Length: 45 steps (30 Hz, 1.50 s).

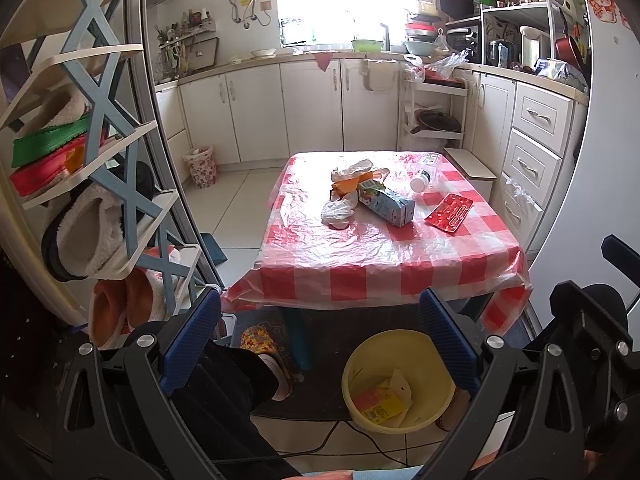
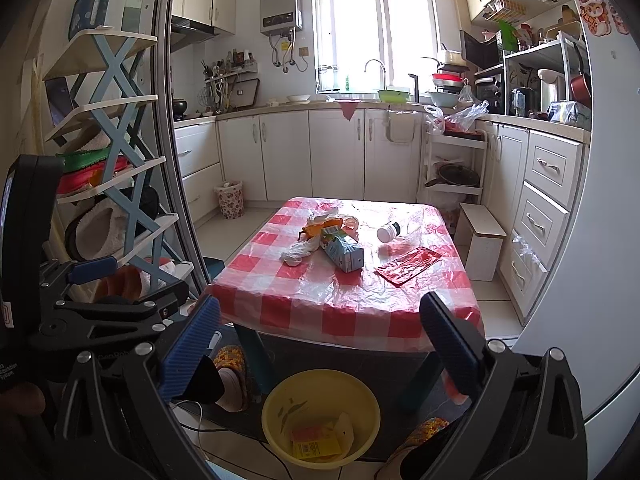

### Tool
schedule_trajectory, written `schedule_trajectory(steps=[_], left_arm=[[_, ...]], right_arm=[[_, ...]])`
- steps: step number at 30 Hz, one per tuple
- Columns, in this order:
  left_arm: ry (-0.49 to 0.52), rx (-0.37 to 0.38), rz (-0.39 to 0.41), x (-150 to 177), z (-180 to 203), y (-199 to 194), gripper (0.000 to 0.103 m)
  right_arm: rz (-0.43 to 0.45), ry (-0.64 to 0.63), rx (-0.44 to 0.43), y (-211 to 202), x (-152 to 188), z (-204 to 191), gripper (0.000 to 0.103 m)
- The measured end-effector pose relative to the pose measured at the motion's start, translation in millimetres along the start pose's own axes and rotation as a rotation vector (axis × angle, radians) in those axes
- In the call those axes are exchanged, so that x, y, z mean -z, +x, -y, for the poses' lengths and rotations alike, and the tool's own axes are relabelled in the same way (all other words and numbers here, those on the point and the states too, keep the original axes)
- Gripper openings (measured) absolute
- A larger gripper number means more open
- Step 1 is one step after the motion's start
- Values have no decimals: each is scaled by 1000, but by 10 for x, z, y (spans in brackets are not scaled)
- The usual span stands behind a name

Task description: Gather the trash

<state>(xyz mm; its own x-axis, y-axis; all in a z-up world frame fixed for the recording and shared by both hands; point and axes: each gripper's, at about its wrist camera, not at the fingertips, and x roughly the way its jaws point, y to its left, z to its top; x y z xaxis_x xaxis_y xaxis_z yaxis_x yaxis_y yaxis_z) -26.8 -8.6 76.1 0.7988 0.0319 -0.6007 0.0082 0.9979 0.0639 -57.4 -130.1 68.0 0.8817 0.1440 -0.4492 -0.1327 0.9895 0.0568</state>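
1. Hovering back from the table, both the left gripper [image 1: 320,340] and right gripper [image 2: 320,344] gaped wide — nothing held.
2. Milk carton [image 1: 386,202] lay mid-tablecloth; yellow basin [image 1: 356,364] sat underneath.
3. Best bet — pinch the carton's narrow sides.

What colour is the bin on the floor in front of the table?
Yellow bin, clearest in the right wrist view.

A shoe rack [image 1: 100,152] holding slippers stands left of white kitchen cabinets [image 1: 280,108], a window [image 2: 372,28] above.
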Motion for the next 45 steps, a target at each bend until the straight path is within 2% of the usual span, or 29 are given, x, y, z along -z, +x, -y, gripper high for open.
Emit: schedule_trajectory(steps=[13, 45], left_arm=[[1, 18, -15, 12, 2, 33, 95], [2, 39, 15, 25, 69, -34, 95]], right_arm=[[-1, 0, -1, -1, 1, 1, 96], [-6, 1, 0, -2, 10, 3, 96]])
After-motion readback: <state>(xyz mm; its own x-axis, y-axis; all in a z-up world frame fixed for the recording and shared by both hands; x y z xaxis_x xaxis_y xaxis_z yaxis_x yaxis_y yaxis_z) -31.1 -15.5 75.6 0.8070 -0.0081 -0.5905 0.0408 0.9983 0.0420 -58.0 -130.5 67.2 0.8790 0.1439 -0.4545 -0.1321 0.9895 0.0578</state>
